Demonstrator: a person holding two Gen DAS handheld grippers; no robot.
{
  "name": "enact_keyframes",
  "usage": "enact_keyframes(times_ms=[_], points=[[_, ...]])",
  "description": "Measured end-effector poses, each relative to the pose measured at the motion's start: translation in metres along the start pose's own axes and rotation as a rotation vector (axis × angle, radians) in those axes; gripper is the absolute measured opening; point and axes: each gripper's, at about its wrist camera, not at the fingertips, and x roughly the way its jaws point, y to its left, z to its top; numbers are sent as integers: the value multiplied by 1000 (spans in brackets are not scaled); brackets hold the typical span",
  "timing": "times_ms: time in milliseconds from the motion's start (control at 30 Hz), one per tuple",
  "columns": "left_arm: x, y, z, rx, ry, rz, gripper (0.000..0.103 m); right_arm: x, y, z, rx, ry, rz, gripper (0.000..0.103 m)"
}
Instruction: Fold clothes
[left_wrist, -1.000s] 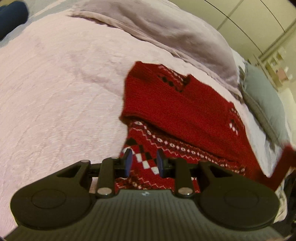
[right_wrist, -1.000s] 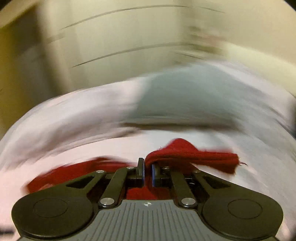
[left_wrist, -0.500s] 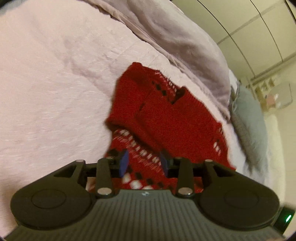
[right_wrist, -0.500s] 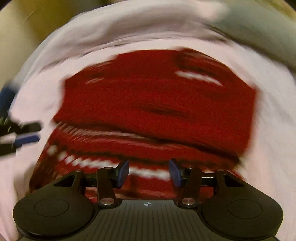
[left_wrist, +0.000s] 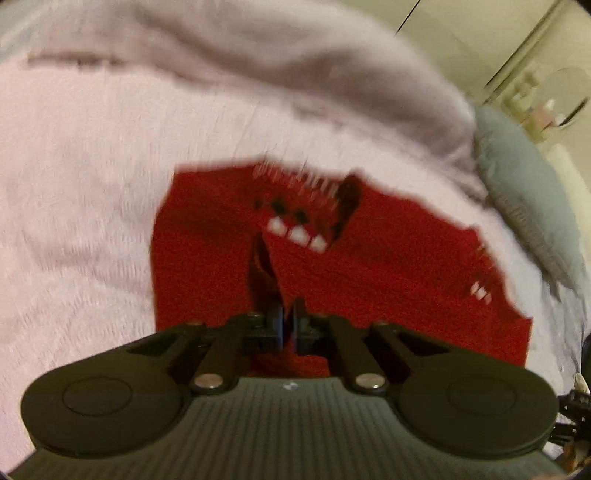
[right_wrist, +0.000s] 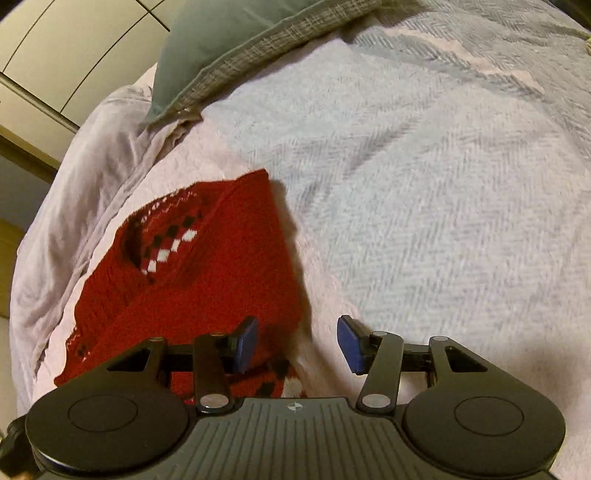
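Left gripper (left_wrist: 287, 319) pinching near edge of red sweater (left_wrist: 369, 266); right gripper (right_wrist: 297, 345) spread, empty. Suggest right grabs matching corner, lift evenly, keep fold square.

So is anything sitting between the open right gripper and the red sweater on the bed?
Nothing visible does. The right gripper is open right at the edge of the red sweater, with only bare bedspread around it. The grey pillow lies far off. The left gripper looks shut on the sweater.
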Motion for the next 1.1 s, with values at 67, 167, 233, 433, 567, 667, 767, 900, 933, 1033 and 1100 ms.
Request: enact_keyframes(times_ms=[67,167,233,433,567,667,767,900,933,1033,1100], points=[[-26,3,2,13,-109,-24,2,6,6,1,-34,-9,8,51],[-40,20,-3,-26,-157,48,2,19,19,4,-139,-17,7,51],[-33,38,-8,-59,-122,99,2,29,26,6,-180,-28,-5,51],[-25,49,-20,-78,-104,110,2,51,30,23,-184,-44,19,51],[-18,45,-22,-40,-88,117,2,73,36,35,-240,-37,-7,51],[-8,53,-21,-25,-56,140,2,91,37,44,-253,1,-42,51],[-9,51,-14,17,-68,132,2,79,43,54,-257,-19,56,51],[6,46,-15,60,-1,134,2,93,57,60,-347,17,55,51],[12,45,-18,92,19,145,3,100,63,60,-383,20,19,51],[18,44,-15,127,52,163,5,112,75,61,-432,33,-49,51],[4,44,-5,96,32,154,5,107,77,64,-417,38,-53,51]])
